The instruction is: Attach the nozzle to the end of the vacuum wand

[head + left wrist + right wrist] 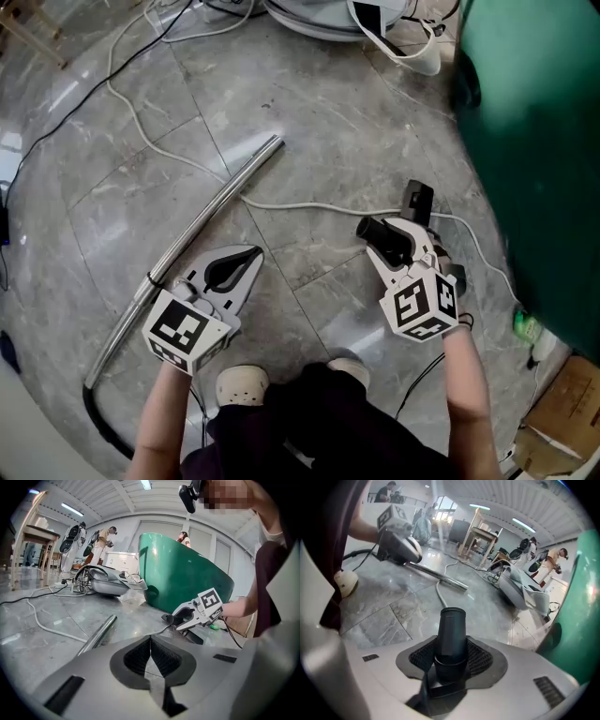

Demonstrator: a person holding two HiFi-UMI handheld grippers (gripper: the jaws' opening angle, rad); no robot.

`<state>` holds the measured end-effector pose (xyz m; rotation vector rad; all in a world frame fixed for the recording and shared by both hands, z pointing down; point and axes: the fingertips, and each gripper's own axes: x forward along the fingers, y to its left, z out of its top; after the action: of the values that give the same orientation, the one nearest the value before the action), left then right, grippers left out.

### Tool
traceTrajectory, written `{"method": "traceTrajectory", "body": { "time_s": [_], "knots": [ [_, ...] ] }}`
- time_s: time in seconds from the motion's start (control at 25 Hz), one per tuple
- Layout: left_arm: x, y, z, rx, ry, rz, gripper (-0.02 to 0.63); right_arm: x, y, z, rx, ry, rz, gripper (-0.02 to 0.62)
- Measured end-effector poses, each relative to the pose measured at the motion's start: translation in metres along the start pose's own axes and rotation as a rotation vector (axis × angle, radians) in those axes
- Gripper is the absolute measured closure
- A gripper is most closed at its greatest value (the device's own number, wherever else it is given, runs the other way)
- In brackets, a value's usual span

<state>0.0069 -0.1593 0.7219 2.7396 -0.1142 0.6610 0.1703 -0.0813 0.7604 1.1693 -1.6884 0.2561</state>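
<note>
Nozzle (pixel 451 634) gripped between right tongs (pixel 401 242), well apart from the vacuum wand (pixel 211 211).

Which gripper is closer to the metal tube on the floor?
Left. The left gripper sits just beside the tube; the right gripper, gripping a nozzle, is farther off.

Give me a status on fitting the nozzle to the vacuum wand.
Done: the nozzle is picked up and clamped in the right gripper, clear of the floor.
In hand: it is held in the air, apart from the wand, which lies on the floor. The left gripper is shut on nothing beside the wand.
Left: line the nozzle up with the wand's open end and push it on.
</note>
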Motion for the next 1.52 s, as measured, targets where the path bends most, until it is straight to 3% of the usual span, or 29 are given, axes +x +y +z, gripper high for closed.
{"method": "traceTrajectory", "body": {
  "time_s": [0.24,0.36,0.52,0.68,0.72,0.84,0.92,1.04,1.12,1.24,1.4,1.52],
  "knots": [
    [0.003,0.003,-0.004,-0.011,0.014,0.005,0.597,-0.035,-0.038,0.003,0.253,-0.244,-0.068,0.400],
    [0.001,0.017,-0.004,-0.006,0.036,0.079,0.595,-0.048,-0.048,-0.003,0.321,-0.309,-0.075,0.400],
    [-0.010,0.054,0.000,0.032,0.064,0.173,0.595,-0.057,-0.051,-0.009,0.343,-0.326,-0.080,0.400],
    [-0.010,0.092,0.004,0.110,0.154,0.229,0.592,-0.062,-0.053,-0.012,0.348,-0.341,-0.079,0.400],
    [-0.008,0.101,0.004,0.143,0.186,0.243,0.586,-0.063,-0.053,-0.013,0.350,-0.342,-0.077,0.402],
    [0.003,0.116,-0.009,0.230,0.318,0.227,0.442,-0.065,-0.053,-0.014,0.349,-0.347,-0.074,0.402],
    [0.012,0.121,-0.023,0.251,0.411,0.196,0.380,-0.066,-0.052,-0.015,0.348,-0.344,-0.072,0.400],
    [0.020,0.130,-0.051,0.279,0.560,0.192,0.365,-0.067,-0.053,-0.017,0.352,-0.336,-0.066,0.402],
    [0.023,0.135,-0.061,0.343,0.626,0.223,0.365,-0.070,-0.053,-0.020,0.356,-0.329,-0.065,0.400],
    [0.024,0.136,-0.063,0.385,0.648,0.227,0.365,-0.075,-0.055,-0.024,0.360,-0.326,-0.065,0.400],
    [0.024,0.132,-0.067,0.303,0.616,0.172,0.419,-0.075,-0.052,-0.027,0.341,-0.316,-0.064,0.400],
    [0.024,0.130,-0.066,0.312,0.596,0.168,0.433,-0.072,-0.051,-0.025,0.321,-0.298,-0.064,0.400]
  ]
}}
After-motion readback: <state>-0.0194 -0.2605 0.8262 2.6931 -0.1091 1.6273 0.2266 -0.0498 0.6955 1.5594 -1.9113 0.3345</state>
